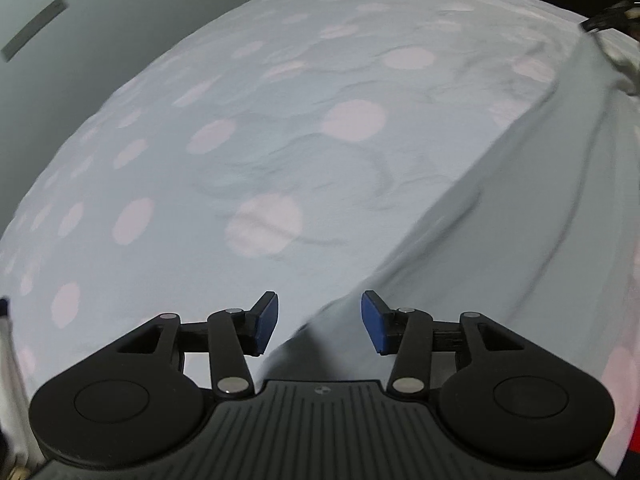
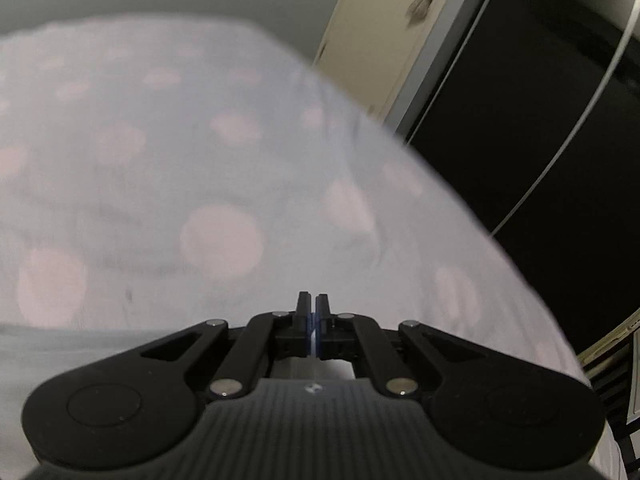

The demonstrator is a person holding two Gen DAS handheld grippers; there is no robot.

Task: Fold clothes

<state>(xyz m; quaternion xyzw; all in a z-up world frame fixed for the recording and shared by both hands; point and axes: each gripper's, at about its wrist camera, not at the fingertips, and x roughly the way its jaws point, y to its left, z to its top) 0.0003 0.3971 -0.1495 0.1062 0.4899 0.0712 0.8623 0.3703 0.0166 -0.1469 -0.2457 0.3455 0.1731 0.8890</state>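
A plain pale grey garment [image 1: 532,208] lies across a blue bedsheet with pink dots [image 1: 248,128]. It runs from the near edge up to the far right. My left gripper [image 1: 319,322] is open, its blue pads [image 1: 266,320] apart, and the garment's near corner lies blurred between and under them. At the far right the right gripper [image 1: 604,20] appears dark, lifting the garment's far corner. In the right wrist view my right gripper [image 2: 313,322] is shut, with a thin pale sliver of cloth between its pads. Pale cloth [image 2: 48,344] shows below it.
The dotted sheet [image 2: 224,184] covers a bed that fills both views. A grey wall [image 1: 100,20] stands beyond the bed's left side. A cream door [image 2: 384,40] and a dark wardrobe front [image 2: 540,120] stand past the bed's right edge.
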